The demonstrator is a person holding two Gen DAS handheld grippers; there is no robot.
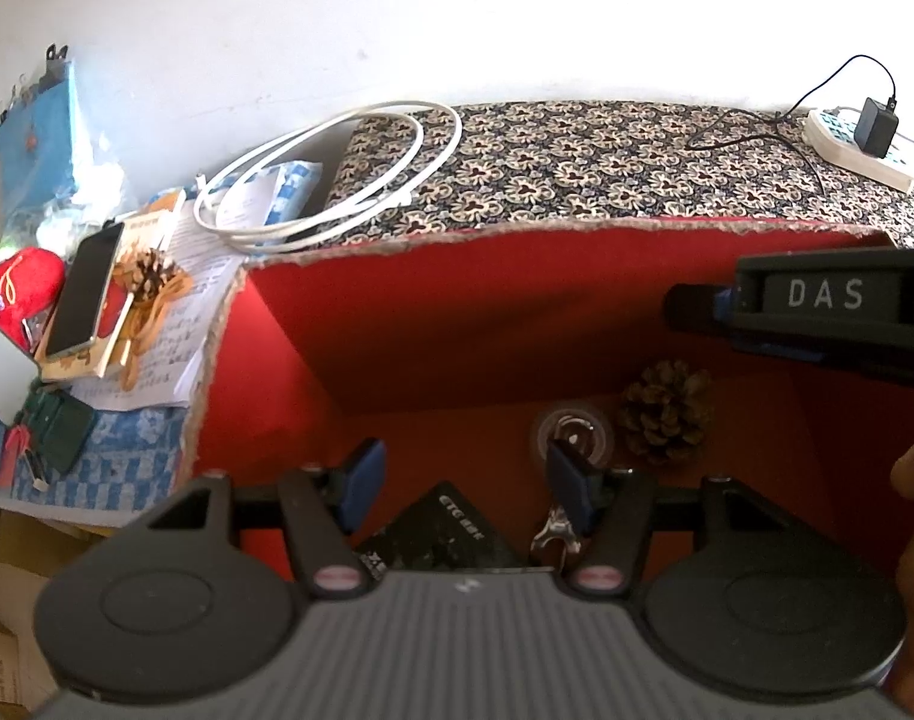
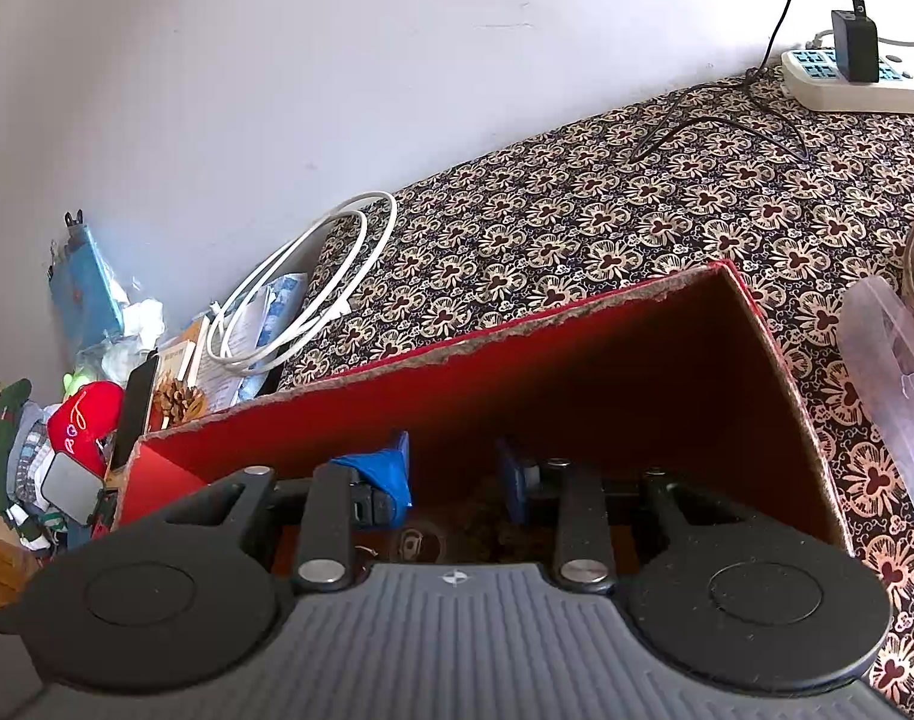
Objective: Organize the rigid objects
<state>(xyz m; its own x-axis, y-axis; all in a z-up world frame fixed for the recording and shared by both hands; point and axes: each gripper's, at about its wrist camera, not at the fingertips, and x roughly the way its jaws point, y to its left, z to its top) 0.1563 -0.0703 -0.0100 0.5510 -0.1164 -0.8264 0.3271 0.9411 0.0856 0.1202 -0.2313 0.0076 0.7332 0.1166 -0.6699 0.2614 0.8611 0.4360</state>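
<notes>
We hold both tongs over the red box [image 1: 349,324], which sits on the patterned cloth [image 1: 607,162] of the bench. Already on the box floor lie a pine cone [image 1: 664,411], a round keyring piece [image 1: 571,435] with its metal clip [image 1: 553,531], and a dark card [image 1: 439,531].

The left tongs [image 1: 463,483] stand released, blue pads well apart and nothing between them, hanging above the card and the clip. The right tongs [image 2: 454,480] also hang inside the box with a clear gap between the pads; we see nothing gripped there, though the blue wrap on one pad hides part of the gap.

We judge the step in hand to be leaving the box after a drop and fetching the next rigid thing. To do it well, we lift both tongs straight up past the ragged cardboard rim before swinging sideways, so we neither snag the edge nor drag the box across the cloth. The two tongs are close together, so we move one at a time.

Likely candidates wait in the clutter left of the box: a phone [image 1: 85,294], a second pine cone [image 1: 148,276], a coiled white cable [image 1: 331,180]. We take the phone by its long edges, pads square and flat.
</notes>
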